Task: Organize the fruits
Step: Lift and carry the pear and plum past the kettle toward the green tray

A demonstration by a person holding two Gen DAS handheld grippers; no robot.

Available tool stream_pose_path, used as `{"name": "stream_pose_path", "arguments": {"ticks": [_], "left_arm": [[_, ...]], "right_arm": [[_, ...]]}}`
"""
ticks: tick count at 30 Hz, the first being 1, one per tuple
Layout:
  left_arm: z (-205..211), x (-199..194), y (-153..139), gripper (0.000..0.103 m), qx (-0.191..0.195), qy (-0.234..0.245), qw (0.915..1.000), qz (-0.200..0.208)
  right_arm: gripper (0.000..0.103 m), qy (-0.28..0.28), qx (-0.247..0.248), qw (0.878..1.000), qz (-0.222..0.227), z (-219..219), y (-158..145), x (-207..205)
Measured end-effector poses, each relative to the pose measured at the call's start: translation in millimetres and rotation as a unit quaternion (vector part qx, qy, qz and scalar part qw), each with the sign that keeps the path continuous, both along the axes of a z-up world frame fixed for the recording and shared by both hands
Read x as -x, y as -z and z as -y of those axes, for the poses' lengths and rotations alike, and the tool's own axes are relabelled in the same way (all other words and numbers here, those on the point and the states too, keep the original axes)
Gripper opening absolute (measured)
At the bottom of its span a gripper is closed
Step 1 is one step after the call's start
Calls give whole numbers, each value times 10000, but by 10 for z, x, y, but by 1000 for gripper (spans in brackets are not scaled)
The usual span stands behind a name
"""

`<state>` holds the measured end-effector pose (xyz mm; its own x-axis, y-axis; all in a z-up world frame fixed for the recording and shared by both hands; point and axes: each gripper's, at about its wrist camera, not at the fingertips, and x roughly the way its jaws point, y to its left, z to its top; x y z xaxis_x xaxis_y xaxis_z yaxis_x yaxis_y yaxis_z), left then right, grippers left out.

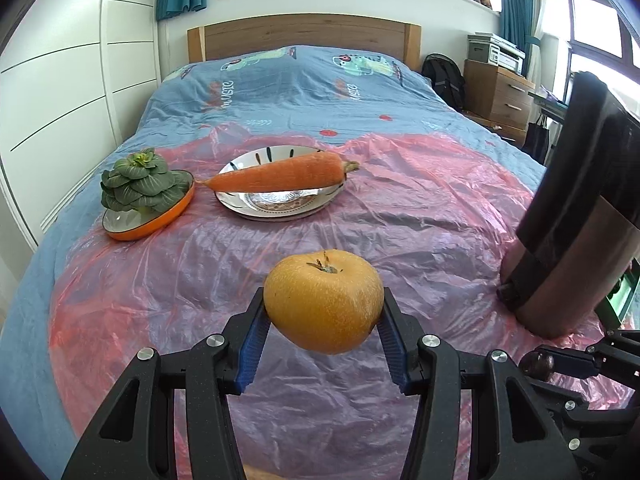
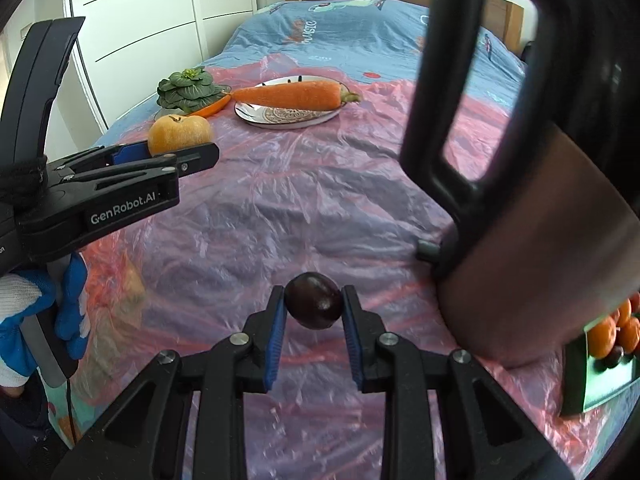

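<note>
My left gripper [image 1: 323,312] is shut on a round yellow-brown pear [image 1: 324,300] and holds it above the pink plastic sheet [image 1: 420,208]. It also shows in the right wrist view [image 2: 180,148] with the pear [image 2: 179,133] at the left. My right gripper [image 2: 313,304] is shut on a dark purple plum [image 2: 314,300], held above the sheet. The plum also shows at the lower right of the left wrist view [image 1: 538,366]. A green tray [image 2: 608,376] with oranges [image 2: 616,328] and dark plums sits at the far right.
A carrot [image 1: 280,176] lies across a patterned plate [image 1: 276,204]. A leafy green vegetable [image 1: 138,180] sits in an orange dish [image 1: 148,224]. A large dark jug with a black handle [image 2: 520,200] stands at the right, close to my right gripper. Everything rests on a bed.
</note>
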<state>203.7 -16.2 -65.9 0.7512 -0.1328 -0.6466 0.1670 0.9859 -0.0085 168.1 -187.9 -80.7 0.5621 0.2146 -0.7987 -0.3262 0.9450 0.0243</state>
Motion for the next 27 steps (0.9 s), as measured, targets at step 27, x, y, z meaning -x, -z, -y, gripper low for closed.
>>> {"name": "stream_pose_path", "arguments": {"ticks": [27], "left_arm": [[2317,1385,-212,46,260,2436,9679,-564]], "right_arm": [[49,1885,-244,9804,513,2542,-441,819]]}}
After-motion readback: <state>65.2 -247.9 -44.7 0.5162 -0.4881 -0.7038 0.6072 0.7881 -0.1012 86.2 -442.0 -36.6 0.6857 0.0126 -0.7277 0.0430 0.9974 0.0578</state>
